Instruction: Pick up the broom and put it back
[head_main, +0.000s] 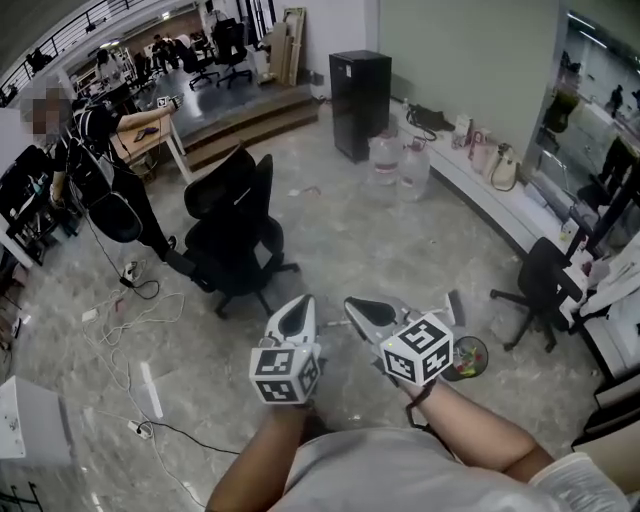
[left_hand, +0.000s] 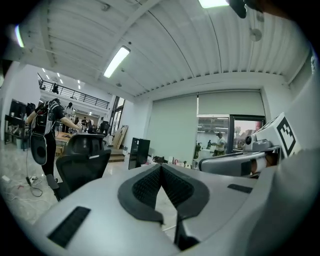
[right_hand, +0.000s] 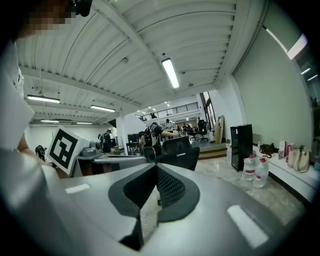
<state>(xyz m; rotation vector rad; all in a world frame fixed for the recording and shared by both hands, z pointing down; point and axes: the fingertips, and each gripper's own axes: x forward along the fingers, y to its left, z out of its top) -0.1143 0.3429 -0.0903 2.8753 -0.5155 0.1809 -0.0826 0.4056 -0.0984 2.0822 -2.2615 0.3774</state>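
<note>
In the head view both grippers are held close in front of the person's body and point forward over the grey marble floor. My left gripper (head_main: 303, 303) is shut with nothing between its jaws; in the left gripper view (left_hand: 161, 166) its dark pads meet at the tip. My right gripper (head_main: 352, 303) is also shut and empty, with its pads together in the right gripper view (right_hand: 155, 165). No broom shows plainly. A small round green-and-red thing (head_main: 467, 357) and a short grey bar (head_main: 455, 303) lie on the floor just right of the right gripper; what they are I cannot tell.
A black office chair (head_main: 235, 235) stands right ahead. Farther off are a black cabinet (head_main: 360, 100), two water bottles (head_main: 400, 160) and wooden steps (head_main: 250, 115). A second chair (head_main: 540, 285) stands at the right. A person (head_main: 100, 170) stands at the left, with cables (head_main: 120, 330) across the floor.
</note>
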